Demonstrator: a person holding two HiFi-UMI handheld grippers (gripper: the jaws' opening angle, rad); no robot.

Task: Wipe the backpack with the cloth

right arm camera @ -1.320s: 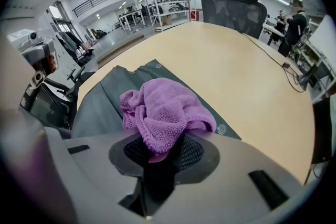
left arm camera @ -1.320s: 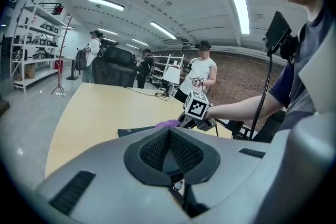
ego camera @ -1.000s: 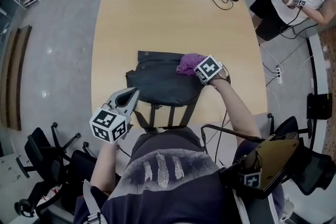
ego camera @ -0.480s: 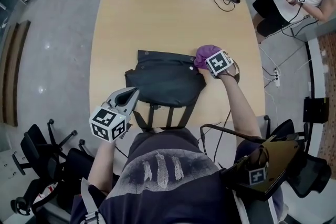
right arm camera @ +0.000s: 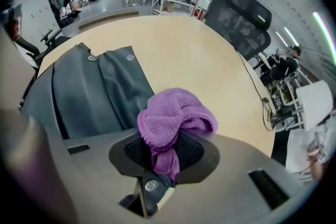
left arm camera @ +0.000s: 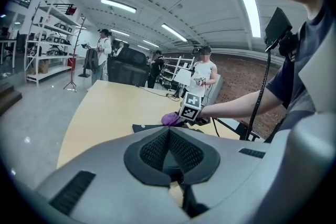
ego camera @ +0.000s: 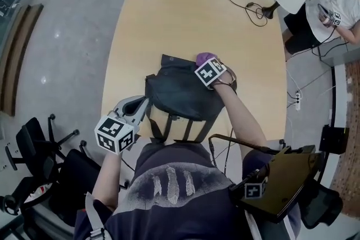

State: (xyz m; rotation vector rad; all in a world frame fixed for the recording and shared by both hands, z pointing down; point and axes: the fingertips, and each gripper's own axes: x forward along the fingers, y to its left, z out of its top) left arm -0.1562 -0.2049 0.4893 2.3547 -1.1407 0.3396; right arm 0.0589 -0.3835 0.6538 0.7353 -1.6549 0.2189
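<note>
1. The right gripper (right arm camera: 165, 152) clamps the purple cloth (right arm camera: 173, 115) at the backpack's (ego camera: 180, 95) far right edge
2. The backpack lies by the table's (ego camera: 169, 14) near edge, with broad tabletop beyond
3. The left gripper (left arm camera: 169, 136), jaws together on nothing, hangs beside the backpack's near left corner

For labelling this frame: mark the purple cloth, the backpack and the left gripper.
purple cloth (right arm camera: 176, 115), right gripper view, the bunched top fold.
backpack (ego camera: 180, 94), head view, middle of its dark flap.
left gripper (left arm camera: 168, 132), left gripper view, where its shut pads meet.
</note>
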